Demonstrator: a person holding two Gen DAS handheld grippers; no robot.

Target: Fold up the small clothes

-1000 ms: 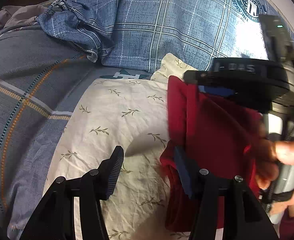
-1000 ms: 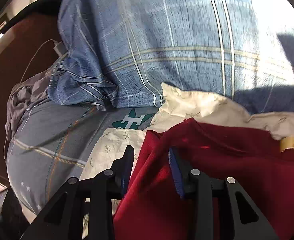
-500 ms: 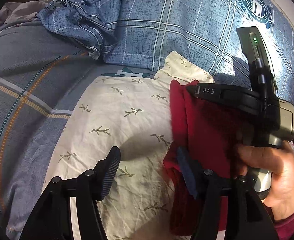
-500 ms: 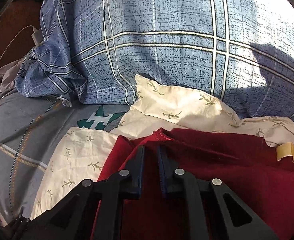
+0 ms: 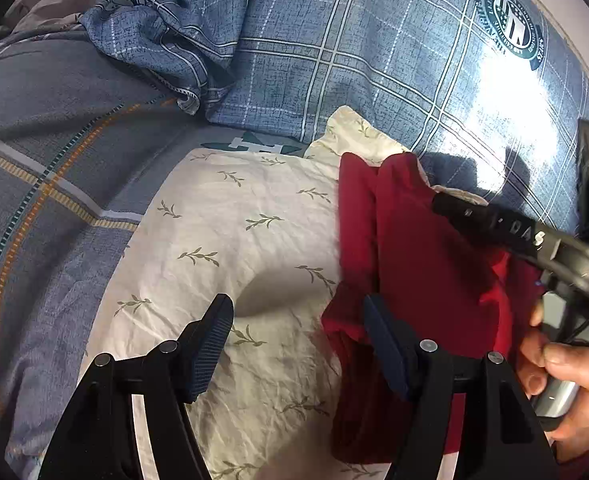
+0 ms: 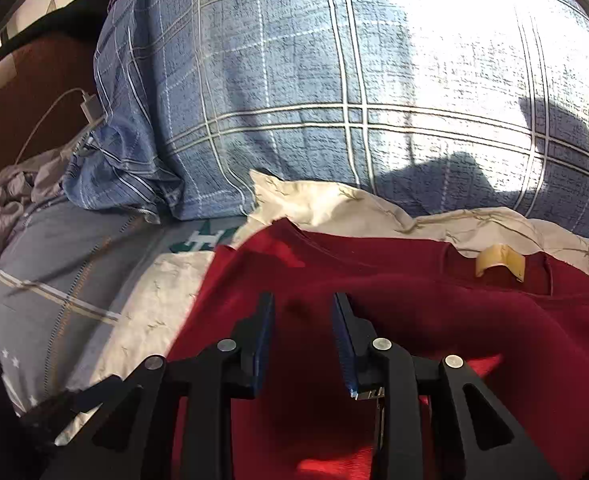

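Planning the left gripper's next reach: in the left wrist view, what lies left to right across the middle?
Grey striped bedcover → cream leaf-print cloth → red garment → right gripper, held in the person's hand.

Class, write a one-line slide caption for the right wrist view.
Open right tool over a dark red knit garment on a cream leaf-print cloth.

A bed (image 5: 50, 184) in a grey-blue checked cover with orange and white stripes carries everything. Ahead of the left tongs (image 5: 298, 320) a cream leaf-print pillowcase (image 5: 230, 240) lies flat on it. A dark red garment (image 5: 422, 264) rests on that cloth, at the tongs' right finger. Beyond both, a blue plaid pillow (image 5: 334, 48) leans.
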